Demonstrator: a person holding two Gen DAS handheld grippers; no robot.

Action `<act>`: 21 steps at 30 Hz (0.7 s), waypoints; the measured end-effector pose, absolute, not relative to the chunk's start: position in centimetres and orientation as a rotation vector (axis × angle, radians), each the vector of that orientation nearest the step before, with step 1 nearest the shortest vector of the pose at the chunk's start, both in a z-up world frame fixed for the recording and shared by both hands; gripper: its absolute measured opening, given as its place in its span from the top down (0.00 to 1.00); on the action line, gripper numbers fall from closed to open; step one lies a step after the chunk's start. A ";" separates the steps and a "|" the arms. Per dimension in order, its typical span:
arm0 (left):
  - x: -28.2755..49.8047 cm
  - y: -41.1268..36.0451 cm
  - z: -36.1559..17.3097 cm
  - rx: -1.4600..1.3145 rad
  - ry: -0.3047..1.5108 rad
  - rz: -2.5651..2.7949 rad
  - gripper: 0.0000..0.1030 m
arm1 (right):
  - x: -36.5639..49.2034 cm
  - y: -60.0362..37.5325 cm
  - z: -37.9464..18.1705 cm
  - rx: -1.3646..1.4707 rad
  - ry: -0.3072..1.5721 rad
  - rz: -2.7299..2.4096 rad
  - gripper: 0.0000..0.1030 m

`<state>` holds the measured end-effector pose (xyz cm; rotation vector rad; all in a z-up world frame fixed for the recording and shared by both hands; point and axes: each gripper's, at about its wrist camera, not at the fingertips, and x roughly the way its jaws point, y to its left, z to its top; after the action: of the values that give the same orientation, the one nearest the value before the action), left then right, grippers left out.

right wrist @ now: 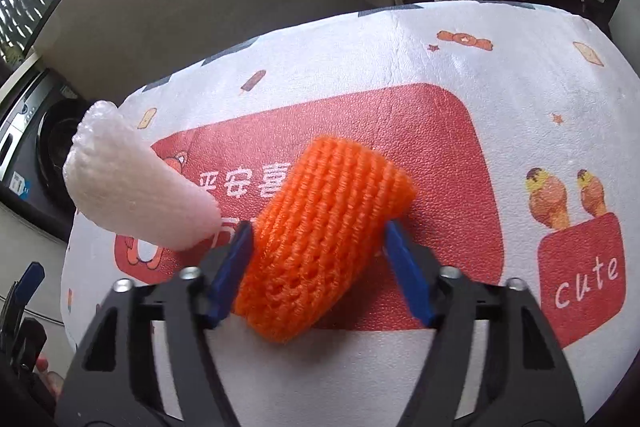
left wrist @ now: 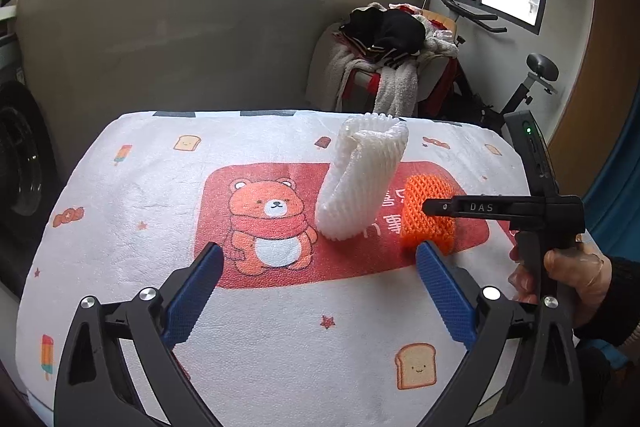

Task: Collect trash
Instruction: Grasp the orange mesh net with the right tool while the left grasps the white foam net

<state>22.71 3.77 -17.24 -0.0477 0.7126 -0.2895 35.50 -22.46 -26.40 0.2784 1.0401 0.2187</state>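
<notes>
Right gripper (right wrist: 318, 241) straddles orange foam fruit net (right wrist: 320, 227), jaws unclosed, grasp pending; left gripper (left wrist: 320, 267) spread, idle, white foam net (left wrist: 360, 179) next.

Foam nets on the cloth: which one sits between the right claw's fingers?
The orange foam net, flanked by the right claw's blue fingers. The white foam net stands apart to its left, outside either claw.

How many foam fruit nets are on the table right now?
2. The orange net lies between the open right gripper fingers. The white net stands left of it, ahead of the open left gripper. None hidden, apparently.
</notes>
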 end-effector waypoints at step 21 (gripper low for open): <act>32.2 -2.7 -17.1 -0.047 0.736 -0.305 0.25 | 24.7 -32.5 -21.2 0.327 0.821 0.252 0.80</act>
<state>32.20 -2.70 -17.14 -0.0468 0.7358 -0.3053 24.68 -32.53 -21.24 0.3269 0.8212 0.2521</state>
